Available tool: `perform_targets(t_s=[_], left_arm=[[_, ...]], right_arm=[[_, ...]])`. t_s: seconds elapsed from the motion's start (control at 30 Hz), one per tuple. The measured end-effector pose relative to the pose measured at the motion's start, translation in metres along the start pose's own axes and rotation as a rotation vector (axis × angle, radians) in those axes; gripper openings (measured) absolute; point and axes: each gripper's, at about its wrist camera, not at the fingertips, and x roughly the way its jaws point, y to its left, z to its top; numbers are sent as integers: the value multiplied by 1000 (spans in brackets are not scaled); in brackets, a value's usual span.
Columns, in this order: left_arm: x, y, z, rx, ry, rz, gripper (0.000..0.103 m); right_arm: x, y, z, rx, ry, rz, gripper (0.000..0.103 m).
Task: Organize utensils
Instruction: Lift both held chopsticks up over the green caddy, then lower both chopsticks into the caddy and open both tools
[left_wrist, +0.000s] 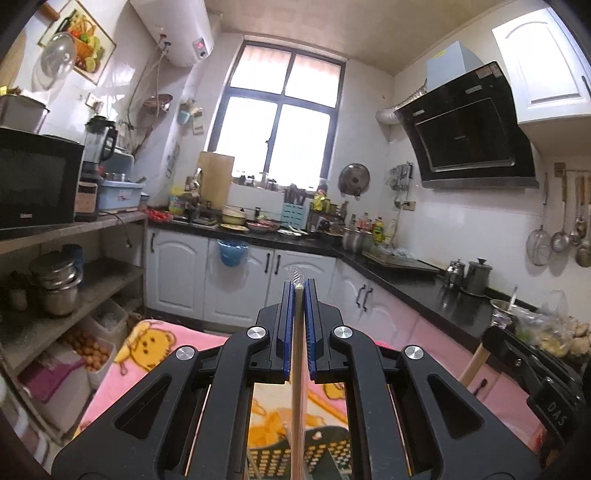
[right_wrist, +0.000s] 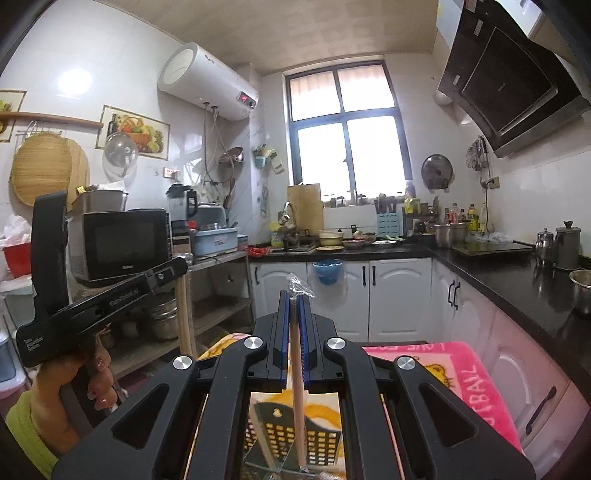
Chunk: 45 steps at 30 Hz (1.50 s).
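My left gripper is shut on a thin wooden chopstick in a clear plastic wrapper, held upright; its lower end runs down toward a black perforated utensil holder below the jaws. My right gripper is shut on another wrapped chopstick, whose lower end reaches down over the same black holder. Crinkled plastic sticks out above the right fingertips. The left gripper's body and the hand that holds it show at the left of the right wrist view.
A pink cartoon blanket covers the surface under both grippers and shows again in the right wrist view. A black countertop with pots runs along the right. Shelves with a microwave stand at the left. White cabinets are ahead.
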Motion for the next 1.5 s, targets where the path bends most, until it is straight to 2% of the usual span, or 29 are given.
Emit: perform_targets(t_s=[0.13, 0.5, 0.87, 1.2, 1.5], left_arm=[[8, 0, -11, 17, -27, 26, 3], [31, 12, -45, -9, -7, 33, 3], [45, 12, -76, 5, 54, 29, 3], [41, 11, -94, 32, 83, 25, 3], [36, 15, -100, 17, 97, 21, 3]], right_arm=[[11, -3, -6, 10, 10, -12, 5], [32, -8, -23, 16, 14, -30, 5], [43, -15, -50, 44, 33, -47, 5], [44, -16, -71, 76, 58, -57, 6], [35, -19, -83, 101, 92, -60, 6]])
